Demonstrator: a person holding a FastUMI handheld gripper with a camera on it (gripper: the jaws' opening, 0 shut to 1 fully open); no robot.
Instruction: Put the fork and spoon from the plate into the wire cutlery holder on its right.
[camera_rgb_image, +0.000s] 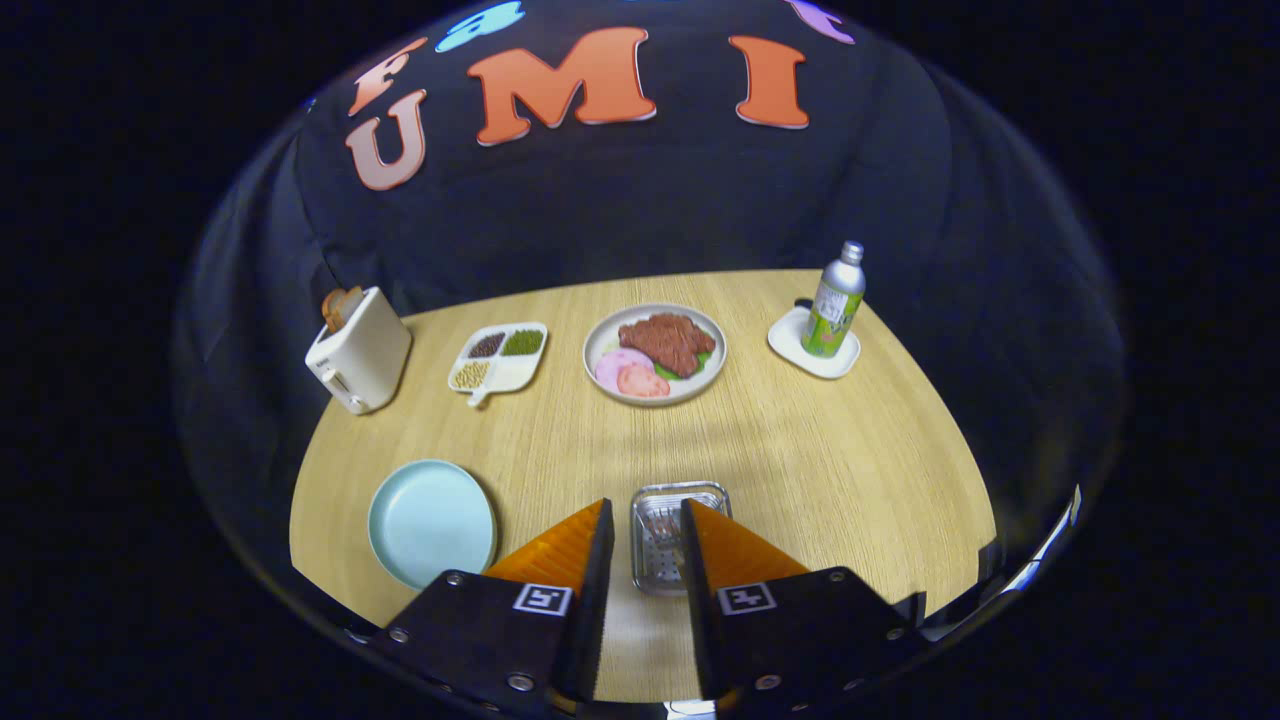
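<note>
The wire cutlery holder (678, 538) stands on the wooden table, seen from above just beyond my fingertips and partly hidden by the right finger (730, 550). Thin metal cutlery (662, 525) shows inside it; I cannot tell fork from spoon. To the holder's left lies the pale blue plate (431, 521), its surface bare. My gripper (647, 506) hovers above the near side of the holder, open, with only tabletop visible in the gap between the fingers.
Along the far side of the table (820, 450) stand a white toaster (358, 350) with toast, a divided dish of beans (499, 359), a plate of meat and ham (655, 352), and a bottle (834, 300) on a white saucer.
</note>
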